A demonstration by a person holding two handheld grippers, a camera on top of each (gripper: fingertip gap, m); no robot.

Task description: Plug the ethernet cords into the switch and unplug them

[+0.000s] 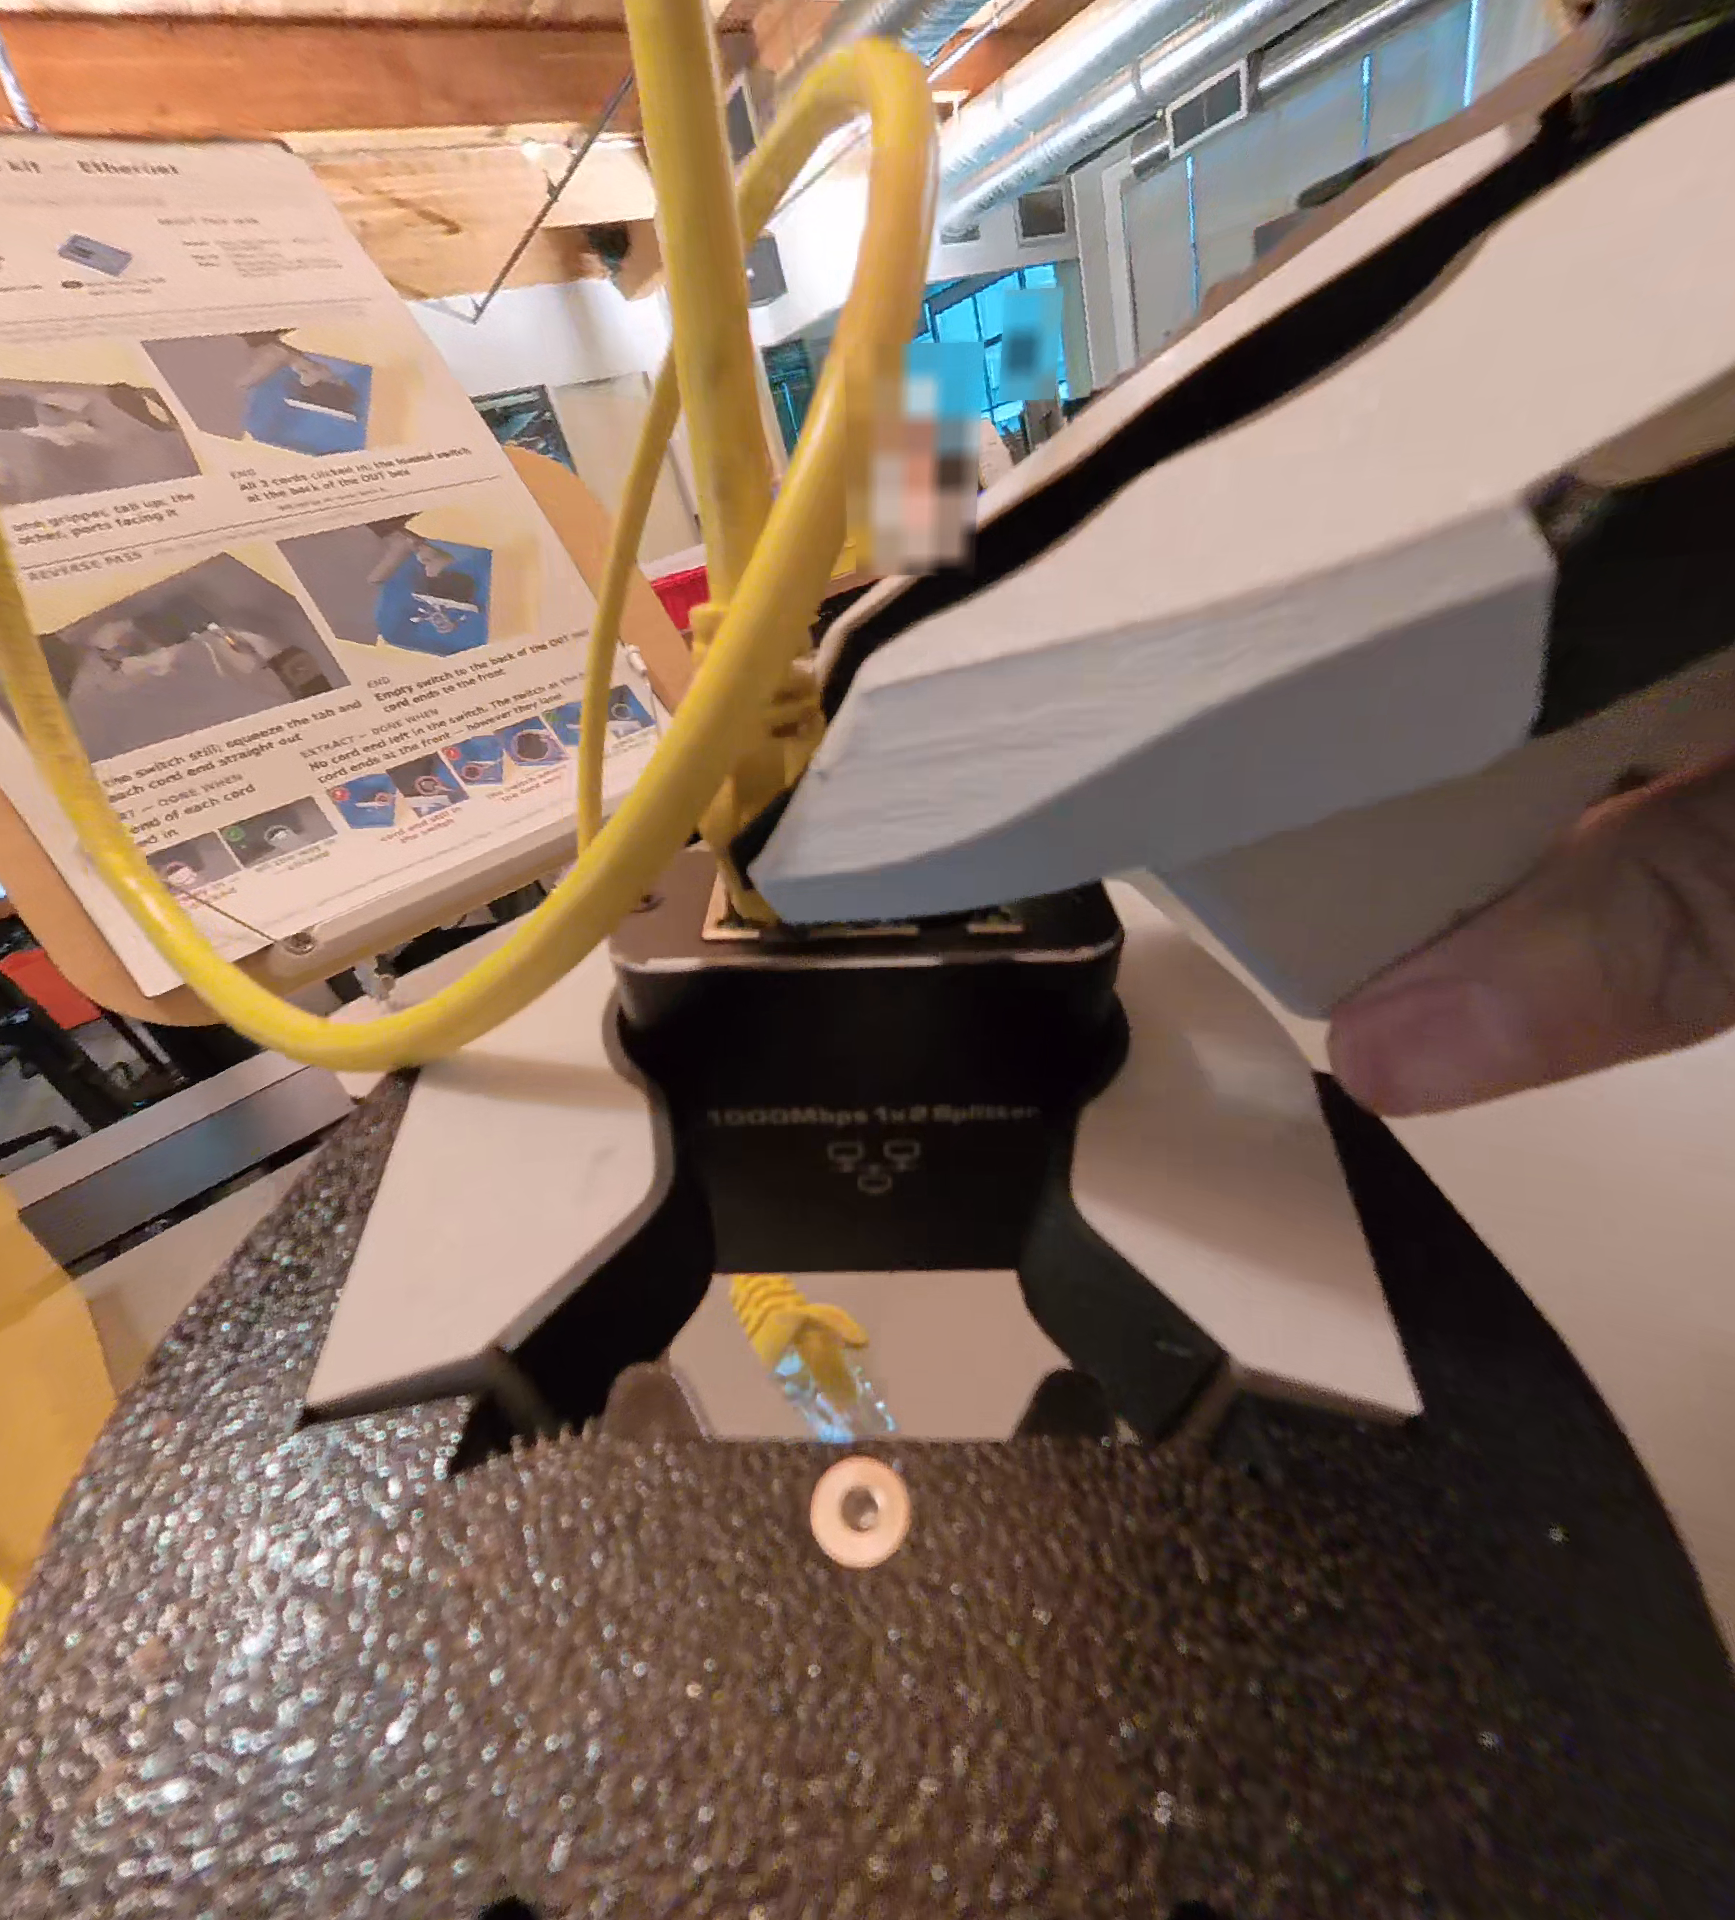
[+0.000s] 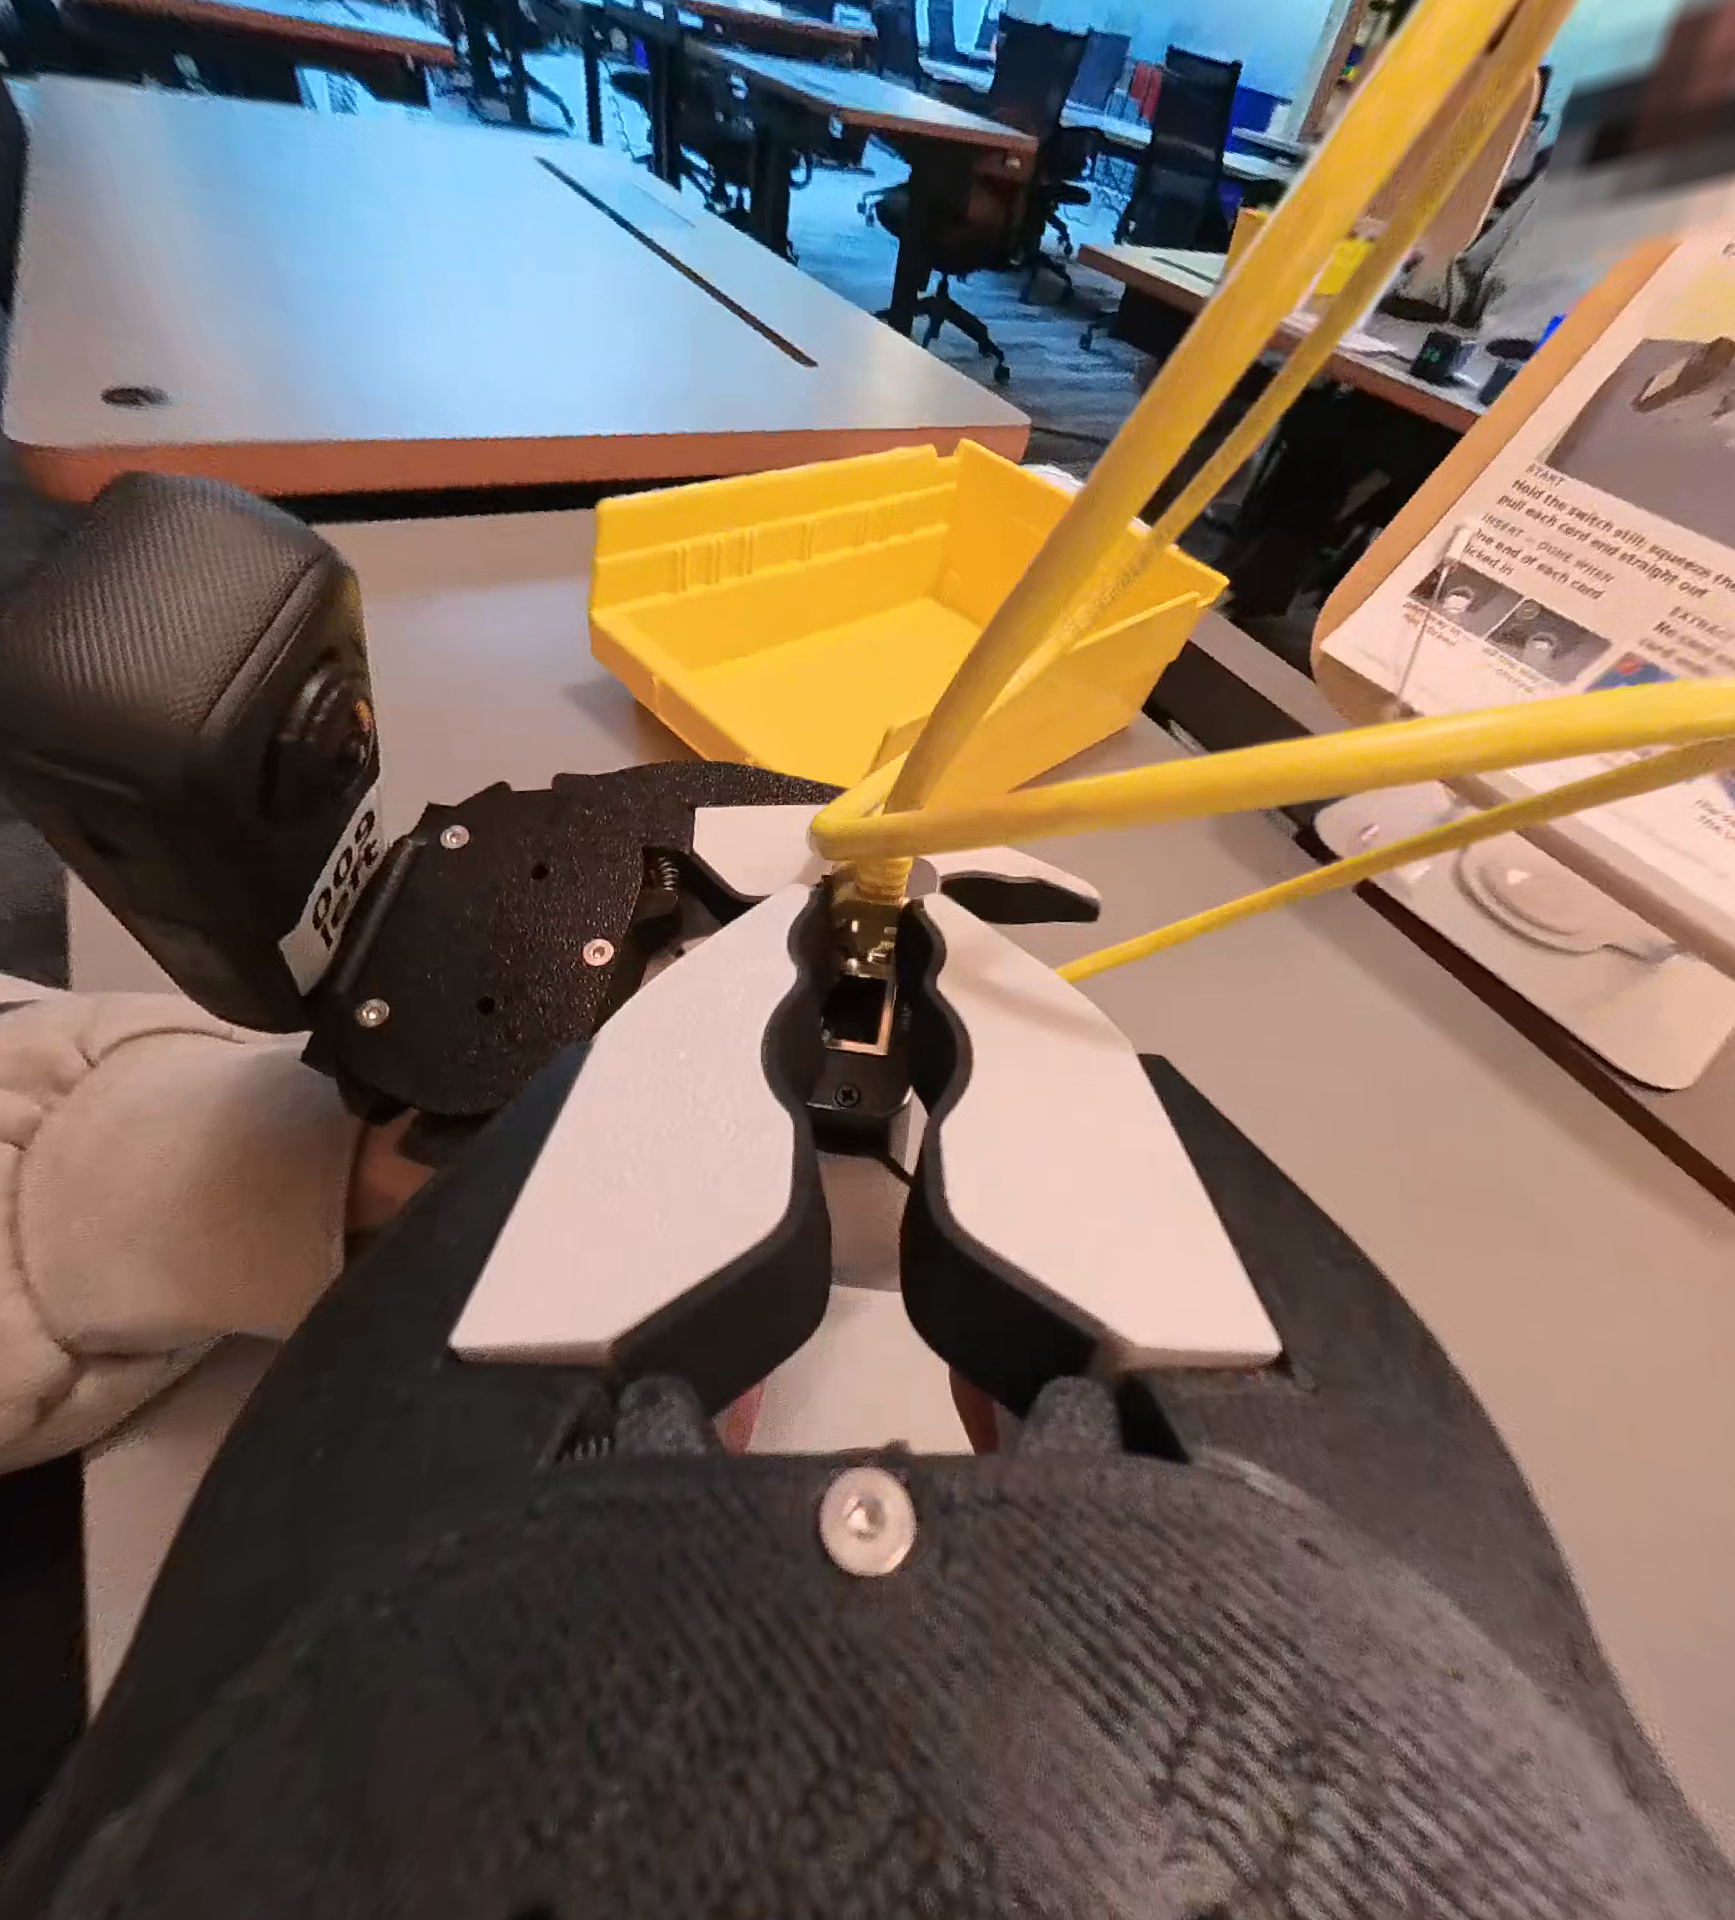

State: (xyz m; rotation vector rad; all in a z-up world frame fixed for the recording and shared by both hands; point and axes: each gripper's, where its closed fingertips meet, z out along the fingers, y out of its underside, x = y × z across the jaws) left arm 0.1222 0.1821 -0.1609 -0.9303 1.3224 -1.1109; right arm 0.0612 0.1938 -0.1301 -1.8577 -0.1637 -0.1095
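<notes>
Two grippers met at the black switch [image 1: 868, 1091]: my left gripper [image 1: 868, 1049] clamped its body, my right gripper [image 2: 868, 940] pinched a yellow cord plug [image 2: 868, 914] seated in its port, angled down from above.

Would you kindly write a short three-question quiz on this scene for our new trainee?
1. True or false: the left gripper is holding the switch.
2. What colour is the bin on the table? A red, B yellow, C blue.
3. Fill in: the right gripper is closed on the ____ of a cord at the switch's ports.

Key: 1 true; 2 B; 3 plug.
</notes>
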